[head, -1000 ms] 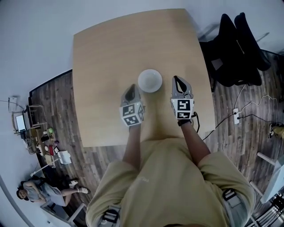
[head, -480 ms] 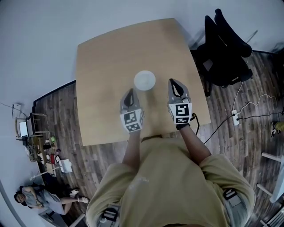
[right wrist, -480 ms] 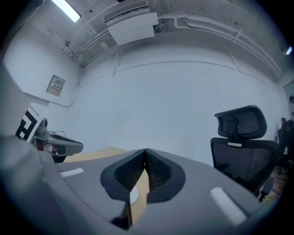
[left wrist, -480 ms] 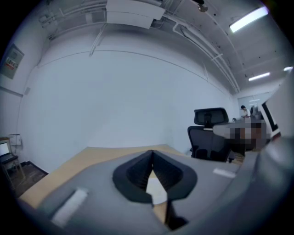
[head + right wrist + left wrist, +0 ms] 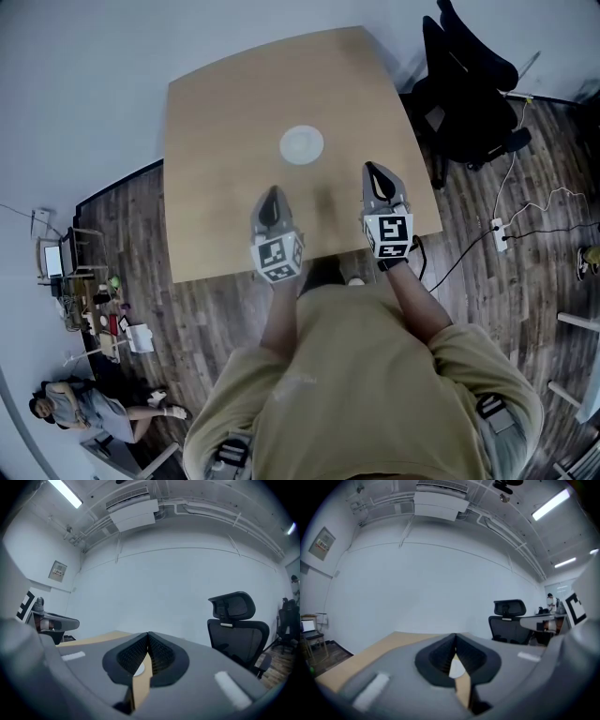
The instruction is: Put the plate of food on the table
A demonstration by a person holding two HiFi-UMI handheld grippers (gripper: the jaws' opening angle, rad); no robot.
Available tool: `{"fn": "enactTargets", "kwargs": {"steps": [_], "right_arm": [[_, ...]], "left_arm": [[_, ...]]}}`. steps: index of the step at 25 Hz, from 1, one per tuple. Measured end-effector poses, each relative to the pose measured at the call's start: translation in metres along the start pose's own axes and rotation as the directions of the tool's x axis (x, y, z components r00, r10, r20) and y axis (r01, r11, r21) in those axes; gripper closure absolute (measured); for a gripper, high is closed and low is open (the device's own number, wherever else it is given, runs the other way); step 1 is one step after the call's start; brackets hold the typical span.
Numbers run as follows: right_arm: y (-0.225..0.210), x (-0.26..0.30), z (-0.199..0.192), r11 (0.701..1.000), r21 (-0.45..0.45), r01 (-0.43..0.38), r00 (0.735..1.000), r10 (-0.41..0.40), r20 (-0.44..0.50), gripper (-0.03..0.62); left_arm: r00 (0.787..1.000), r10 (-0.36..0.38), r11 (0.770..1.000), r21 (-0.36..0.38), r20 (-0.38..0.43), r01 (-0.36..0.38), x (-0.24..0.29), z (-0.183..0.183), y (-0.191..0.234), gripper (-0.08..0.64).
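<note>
A white round plate [image 5: 301, 144] rests on the light wooden table [image 5: 225, 122], near its middle; anything on it is too small to make out. My left gripper [image 5: 273, 191] hangs over the table's near part, well short of the plate, its jaws shut and empty. My right gripper [image 5: 374, 168] is level with it to the right, also shut with nothing held. In the left gripper view the plate [image 5: 457, 669] shows as a pale patch below the closed jaw tips [image 5: 455, 641]. The right gripper view shows the plate [image 5: 139, 670] the same way.
A black office chair [image 5: 464, 84] stands off the table's right far corner. A power strip with cables [image 5: 499, 230] lies on the wood floor to the right. A person sits on the floor at lower left [image 5: 75, 408], with small clutter [image 5: 94, 300] nearby.
Both grippers have drawn back from the plate toward the table's near edge. The plate stays where it was on the table, now farther from the jaws.
</note>
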State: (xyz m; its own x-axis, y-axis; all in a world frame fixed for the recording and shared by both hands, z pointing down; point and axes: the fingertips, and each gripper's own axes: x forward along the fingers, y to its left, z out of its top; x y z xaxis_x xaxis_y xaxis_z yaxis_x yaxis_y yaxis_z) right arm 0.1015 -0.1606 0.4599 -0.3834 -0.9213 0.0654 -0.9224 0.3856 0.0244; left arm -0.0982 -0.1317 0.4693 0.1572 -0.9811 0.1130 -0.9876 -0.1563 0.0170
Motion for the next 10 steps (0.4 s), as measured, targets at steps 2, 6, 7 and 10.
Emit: {"fn": "enactTargets", "kwargs": {"steps": [2, 6, 7, 10], "right_arm": [[0.003, -0.013, -0.006, 1.000, -0.001, -0.008, 1.000, 0.008, -0.010, 0.588], [0.004, -0.032, -0.018, 1.000, 0.003, -0.016, 0.999, 0.016, -0.028, 0.588], [0.003, -0.034, -0.020, 1.000, 0.005, -0.017, 0.999, 0.017, -0.032, 0.588], [-0.001, -0.039, -0.027, 1.000, 0.015, -0.016, 0.999, 0.016, -0.049, 0.588]], "left_arm": [[1.000, 0.004, 1.000, -0.007, 0.003, -0.004, -0.012, -0.004, -0.006, 0.558], [1.000, -0.027, 0.999, -0.028, -0.007, 0.027, -0.025, -0.015, -0.025, 0.558], [0.999, -0.035, 0.999, -0.033, -0.011, 0.034, -0.027, -0.018, -0.029, 0.558], [0.998, -0.052, 0.998, -0.042, -0.025, 0.051, -0.030, -0.027, -0.039, 0.558]]}}
